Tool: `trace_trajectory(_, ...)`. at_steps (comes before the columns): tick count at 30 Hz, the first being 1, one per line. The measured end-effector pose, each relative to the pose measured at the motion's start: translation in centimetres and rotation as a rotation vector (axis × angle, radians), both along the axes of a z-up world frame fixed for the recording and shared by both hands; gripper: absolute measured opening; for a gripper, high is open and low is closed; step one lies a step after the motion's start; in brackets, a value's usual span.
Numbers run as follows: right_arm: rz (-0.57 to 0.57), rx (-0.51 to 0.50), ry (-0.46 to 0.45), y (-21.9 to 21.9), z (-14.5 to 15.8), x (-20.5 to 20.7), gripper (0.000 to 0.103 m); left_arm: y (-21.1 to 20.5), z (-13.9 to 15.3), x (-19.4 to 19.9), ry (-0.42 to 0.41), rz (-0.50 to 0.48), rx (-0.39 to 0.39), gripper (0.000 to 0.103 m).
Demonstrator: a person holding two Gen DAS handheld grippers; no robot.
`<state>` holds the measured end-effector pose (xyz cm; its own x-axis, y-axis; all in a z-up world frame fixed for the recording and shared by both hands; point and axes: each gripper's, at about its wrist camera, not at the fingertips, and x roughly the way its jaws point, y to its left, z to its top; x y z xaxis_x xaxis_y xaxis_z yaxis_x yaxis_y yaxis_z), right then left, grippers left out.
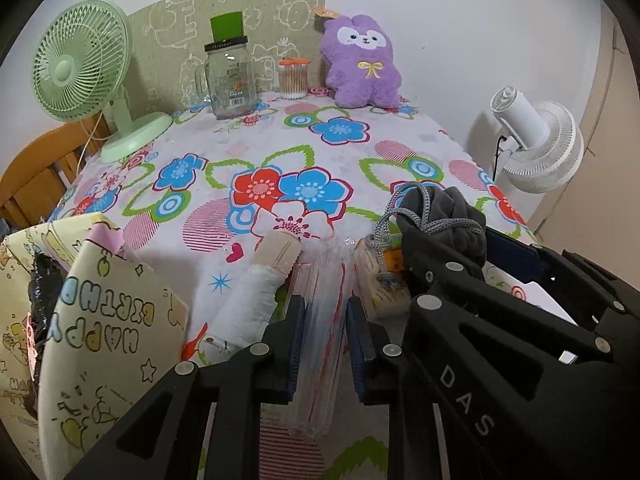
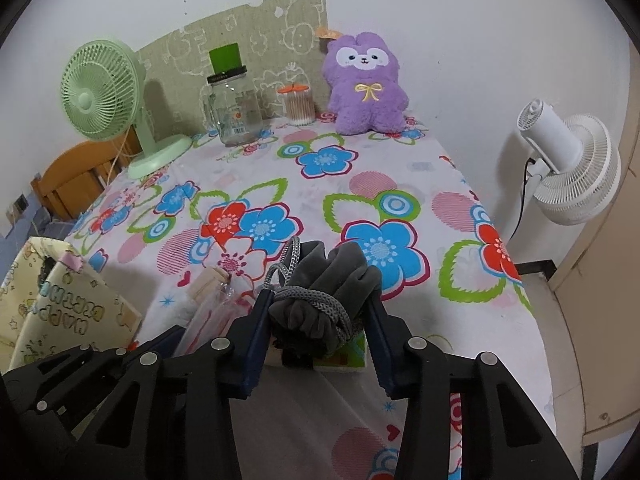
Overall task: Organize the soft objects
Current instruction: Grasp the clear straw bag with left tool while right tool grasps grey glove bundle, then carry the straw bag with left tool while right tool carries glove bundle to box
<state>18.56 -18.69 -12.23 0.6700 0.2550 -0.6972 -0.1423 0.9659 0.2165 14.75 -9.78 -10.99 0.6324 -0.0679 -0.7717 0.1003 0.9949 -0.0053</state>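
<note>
Clamped between the blue pads of the right gripper (image 2: 320, 316) sits a dark grey rolled cloth bundle tied with a grey braided cord (image 2: 320, 300), pressed on both sides and resting near the front edge of the flower-print tablecloth (image 2: 360, 184). Just left of the bundle, the left gripper (image 1: 326, 344) has its jaws nearly together, pinching a clear crinkled plastic sleeve with red stripes (image 1: 324, 320). Left of that sleeve lies a white rolled cloth with a beige cuff (image 1: 260, 292), and further left stands a cream "Happy Birthday" paper gift bag (image 1: 104, 328). Far behind the bundle, against the wall, sits a purple plush animal with a yellow bow (image 2: 366, 88); left of it are a small jar of cotton swabs (image 2: 299, 106), a clear glass jar (image 2: 236, 108) and a pale green desk fan (image 2: 104, 92). Right of the table stands a white fan (image 2: 572, 172).
</note>
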Motion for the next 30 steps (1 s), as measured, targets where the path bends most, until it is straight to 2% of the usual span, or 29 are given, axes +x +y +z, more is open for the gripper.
trace_trajectory(30, -0.052, -0.043, -0.117, -0.5, 6.6, -8.2, 0.048, 0.3, 5.8, -7.4, -0.168, -0.055, -0.003, 0.019)
